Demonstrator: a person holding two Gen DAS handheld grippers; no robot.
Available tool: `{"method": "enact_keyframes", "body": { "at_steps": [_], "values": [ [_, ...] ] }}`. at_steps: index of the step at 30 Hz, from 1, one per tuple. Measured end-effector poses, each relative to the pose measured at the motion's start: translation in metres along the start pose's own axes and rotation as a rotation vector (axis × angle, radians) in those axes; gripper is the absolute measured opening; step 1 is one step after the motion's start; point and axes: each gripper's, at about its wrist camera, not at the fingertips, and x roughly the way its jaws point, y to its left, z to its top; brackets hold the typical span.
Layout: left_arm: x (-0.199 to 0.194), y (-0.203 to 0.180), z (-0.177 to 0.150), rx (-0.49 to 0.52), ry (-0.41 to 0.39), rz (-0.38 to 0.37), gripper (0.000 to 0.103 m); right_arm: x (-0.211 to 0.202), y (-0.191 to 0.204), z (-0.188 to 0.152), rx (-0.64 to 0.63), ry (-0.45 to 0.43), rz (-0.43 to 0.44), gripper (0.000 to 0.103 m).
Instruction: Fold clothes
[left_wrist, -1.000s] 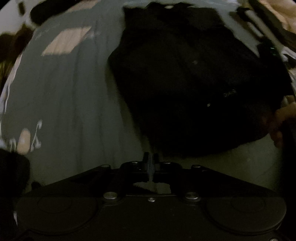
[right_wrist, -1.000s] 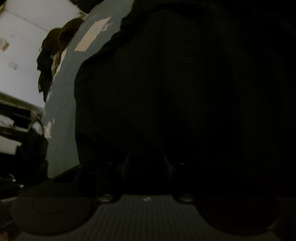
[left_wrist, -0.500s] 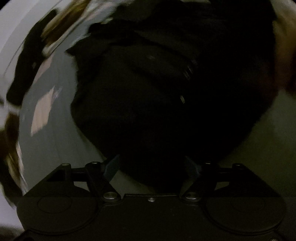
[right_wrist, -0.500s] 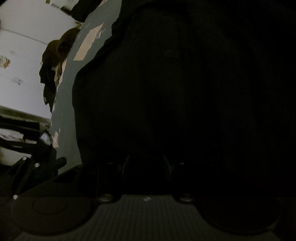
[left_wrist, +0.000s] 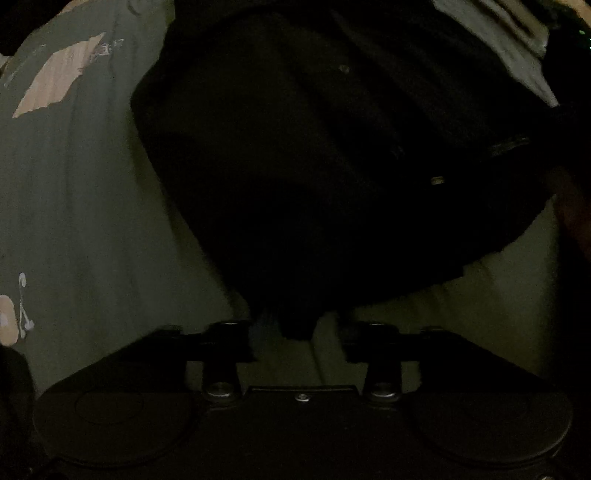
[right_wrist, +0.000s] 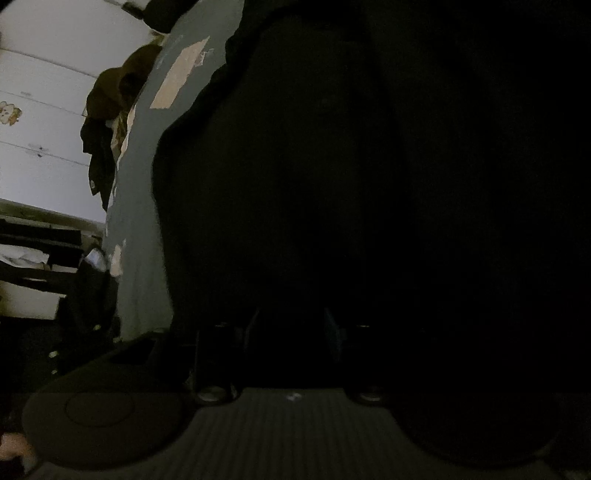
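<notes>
Black garment (left_wrist: 314, 166) too dark to read folds or type; its top & right run off frame. Right wrist view: garment (right_wrist: 388, 184) blacks out most of frame, right gripper (right_wrist: 291, 325) fingertips lost in it, grip unclear. Blurred skin-toned shape (left_wrist: 570, 210) right of garment, cut by edge.

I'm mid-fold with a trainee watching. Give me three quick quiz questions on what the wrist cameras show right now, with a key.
1. True or false: the left gripper has its jaws spread apart.
2. What lies between those jaws? A) a white towel B) the black garment's near edge C) nothing
3. What surface is the garment lying on?

Key:
1. True.
2. B; whether the fabric is pinched cannot be told.
3. The grey-green patterned bedsheet. In the right wrist view the right gripper is too dark to judge.
</notes>
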Motion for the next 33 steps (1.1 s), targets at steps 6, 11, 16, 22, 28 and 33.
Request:
{"method": "enact_keyframes", "body": {
  "at_steps": [6,11,16,22,28,33],
  "values": [
    [-0.025,0.041,-0.004,-0.193,-0.075,-0.147,0.081,-0.116,-0.001,-0.005,-0.131,-0.104,-0.035,0.080],
    [-0.012,0.069,0.010,-0.305,-0.025,-0.226,0.081,-0.190,-0.076,0.011,0.005,-0.086,-0.116,0.098],
    [0.005,0.071,0.031,-0.288,0.024,-0.238,0.087,-0.222,-0.139,0.022,0.119,-0.007,-0.147,0.099],
    [0.024,0.066,0.035,-0.282,0.088,-0.237,0.087,-0.177,-0.164,0.022,0.150,0.187,-0.128,0.099],
    [0.033,0.068,0.029,-0.335,0.093,-0.302,0.091,-0.170,-0.182,0.024,0.208,0.205,-0.136,0.099],
    [0.051,0.053,0.035,-0.324,0.113,-0.287,0.091,-0.129,-0.179,0.015,0.233,0.280,-0.091,0.099]
  ]
}}
